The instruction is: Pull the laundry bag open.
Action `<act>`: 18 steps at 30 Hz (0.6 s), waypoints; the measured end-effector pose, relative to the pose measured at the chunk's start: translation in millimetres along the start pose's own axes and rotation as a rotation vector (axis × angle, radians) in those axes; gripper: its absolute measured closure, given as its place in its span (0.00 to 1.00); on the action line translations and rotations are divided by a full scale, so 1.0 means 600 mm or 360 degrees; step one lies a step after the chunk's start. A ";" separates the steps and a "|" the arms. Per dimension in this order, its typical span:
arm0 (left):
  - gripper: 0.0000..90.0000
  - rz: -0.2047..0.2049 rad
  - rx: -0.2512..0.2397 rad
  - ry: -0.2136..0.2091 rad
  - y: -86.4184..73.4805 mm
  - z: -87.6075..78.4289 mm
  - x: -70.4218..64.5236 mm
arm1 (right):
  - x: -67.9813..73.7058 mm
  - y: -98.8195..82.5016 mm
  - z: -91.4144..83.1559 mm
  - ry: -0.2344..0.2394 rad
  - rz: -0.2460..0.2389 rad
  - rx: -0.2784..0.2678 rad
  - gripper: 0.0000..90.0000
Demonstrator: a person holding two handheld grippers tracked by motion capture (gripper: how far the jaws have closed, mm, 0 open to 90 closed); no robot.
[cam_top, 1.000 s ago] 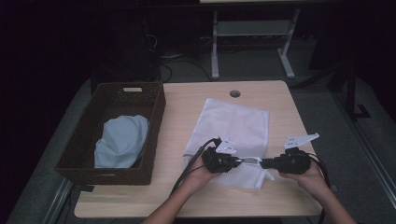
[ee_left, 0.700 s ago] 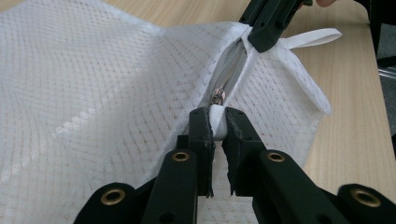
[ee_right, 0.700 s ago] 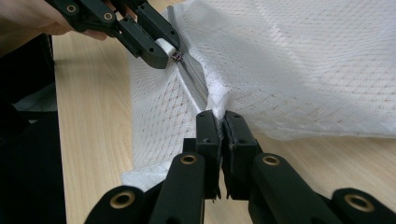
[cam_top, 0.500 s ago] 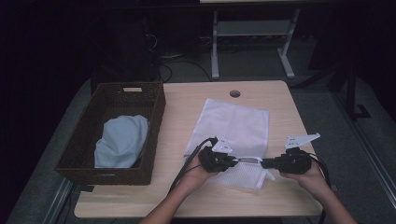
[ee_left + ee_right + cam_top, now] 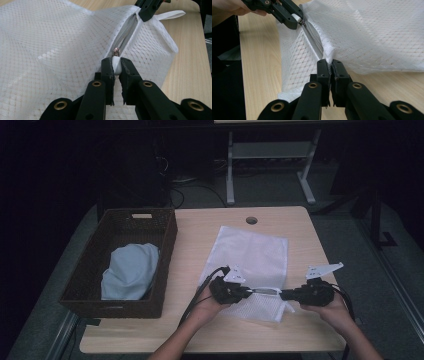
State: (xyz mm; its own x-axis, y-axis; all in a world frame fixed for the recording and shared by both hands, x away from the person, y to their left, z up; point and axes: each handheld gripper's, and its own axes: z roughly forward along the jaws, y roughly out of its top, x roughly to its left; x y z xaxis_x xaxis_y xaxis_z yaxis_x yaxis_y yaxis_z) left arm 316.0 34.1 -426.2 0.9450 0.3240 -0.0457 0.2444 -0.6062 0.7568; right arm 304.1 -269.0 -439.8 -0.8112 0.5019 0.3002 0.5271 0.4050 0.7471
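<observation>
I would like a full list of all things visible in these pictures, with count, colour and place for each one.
mesh laundry bag: 1, white, flat on the table's middle, near edge lifted between the grippers
zipper pull: 1, white tab with a small metal slider, on the bag's near edge
basket: 1, dark brown wicker, left side of the table
cloth: 1, pale blue, bundled inside the basket
table: 1, light wood, with a round hole at its far edge
metal frame: 1, light grey, on the floor behind the table
left gripper: 1, black, shut on the zipper pull
right gripper: 1, black, shut on the bag's edge at the zipper's end
hands: 2, at the table's near edge, holding the grippers
</observation>
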 end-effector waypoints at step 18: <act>0.91 -0.0038 0.0004 0.0010 -0.008 -0.012 0.009 | -0.001 0.000 -0.001 -0.0004 0.0001 0.0006 0.95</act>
State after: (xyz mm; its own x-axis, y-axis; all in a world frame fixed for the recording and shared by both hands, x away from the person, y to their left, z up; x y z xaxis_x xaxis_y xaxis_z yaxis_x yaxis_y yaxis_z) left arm 318.3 43.9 -425.4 0.9374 0.3430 -0.0593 0.2673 -0.6000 0.7541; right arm 304.5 -269.8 -439.9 -0.8102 0.5039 0.2992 0.5285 0.4076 0.7446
